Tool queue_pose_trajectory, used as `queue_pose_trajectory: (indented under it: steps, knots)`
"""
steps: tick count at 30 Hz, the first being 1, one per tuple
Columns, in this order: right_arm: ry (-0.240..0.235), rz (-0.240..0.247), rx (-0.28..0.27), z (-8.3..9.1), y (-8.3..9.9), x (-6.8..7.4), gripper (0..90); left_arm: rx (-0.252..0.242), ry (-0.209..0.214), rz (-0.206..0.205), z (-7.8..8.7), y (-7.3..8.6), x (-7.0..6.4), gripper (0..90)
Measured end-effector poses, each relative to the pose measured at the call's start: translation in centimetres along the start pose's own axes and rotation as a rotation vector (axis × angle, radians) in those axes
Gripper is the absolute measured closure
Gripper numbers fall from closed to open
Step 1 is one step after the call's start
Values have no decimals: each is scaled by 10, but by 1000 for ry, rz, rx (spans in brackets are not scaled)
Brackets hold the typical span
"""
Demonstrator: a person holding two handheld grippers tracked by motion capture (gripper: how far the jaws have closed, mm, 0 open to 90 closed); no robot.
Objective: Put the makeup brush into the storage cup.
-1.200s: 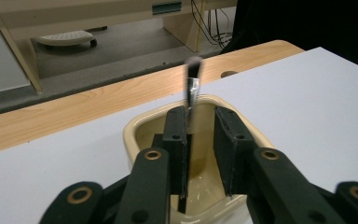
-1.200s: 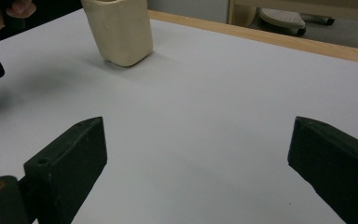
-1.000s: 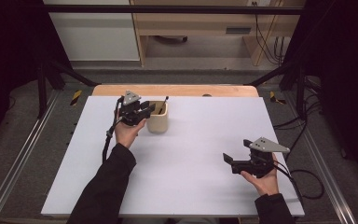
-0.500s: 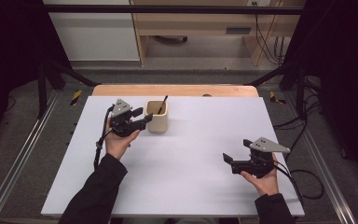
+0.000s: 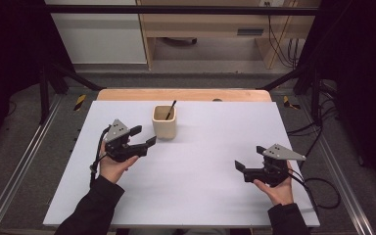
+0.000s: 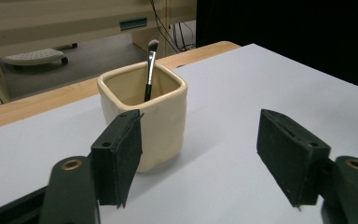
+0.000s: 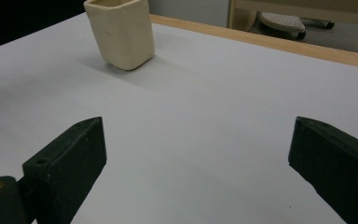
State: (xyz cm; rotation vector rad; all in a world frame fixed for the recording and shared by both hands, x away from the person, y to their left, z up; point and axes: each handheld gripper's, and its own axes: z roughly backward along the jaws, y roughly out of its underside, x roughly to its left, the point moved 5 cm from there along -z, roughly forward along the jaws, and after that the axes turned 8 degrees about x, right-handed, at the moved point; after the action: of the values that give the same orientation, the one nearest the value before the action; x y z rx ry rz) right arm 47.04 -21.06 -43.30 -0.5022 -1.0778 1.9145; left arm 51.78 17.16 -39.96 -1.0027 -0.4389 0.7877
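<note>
Broadly, the white desk (image 5: 191,196) carries little: a cream cup (image 5: 164,121) stands toward its 12 o'clock edge, a little left of centre, with a slim makeup brush (image 5: 170,110) leaning inside it, bristles up.

At about 9 o'clock from the desk's middle, the left gripper (image 5: 143,136) sits just beside the cup, its fingers (image 6: 119,156) spread apart and empty, the cup's near corner just beyond them in the left gripper view. At roughly 4 o'clock, well apart from the cup, the right gripper (image 5: 249,158) rests with its fingers (image 7: 70,163) likewise wide and holding nothing.

The cup looks like glazed ceramic: probably stiff, moderately heavy, smooth enough to slip, and liable to chip if knocked. Its flat, squarish walls suit a grasp across two opposite sides at mid-height.

The brush appears light and rigid in the handle, soft at the tip; it is best pinched on the dark handle just above the rim, not on the bristles.
</note>
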Motion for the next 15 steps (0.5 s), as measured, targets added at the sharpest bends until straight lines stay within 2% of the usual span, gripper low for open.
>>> queue_pose_trajectory:
  steps: [4, 7, 11, 13, 14, 15]
  knots:
    - [-1, 3, 2, 0, 0, 0, 46, 0, 4, 2, 6, 6, -2, 246]
    - [0, 2, 2, 0, 0, 0, 46, 3, 22, 2, 12, 12, -4, 225]
    - [1, -2, -3, 1, 0, 0, 46, 9, 20, -4, 17, 21, -4, 176]
    - [0, 1, -5, 1, 0, 0, 47, 25, 21, 0, 19, 26, -3, 118]
    - [1, -1, -4, 2, 0, 0, 47, 28, -1, -8, 21, 31, -1, 114]
    - [1, -1, -4, 2, 0, 0, 47, 28, -1, -8, 21, 31, -1, 109]
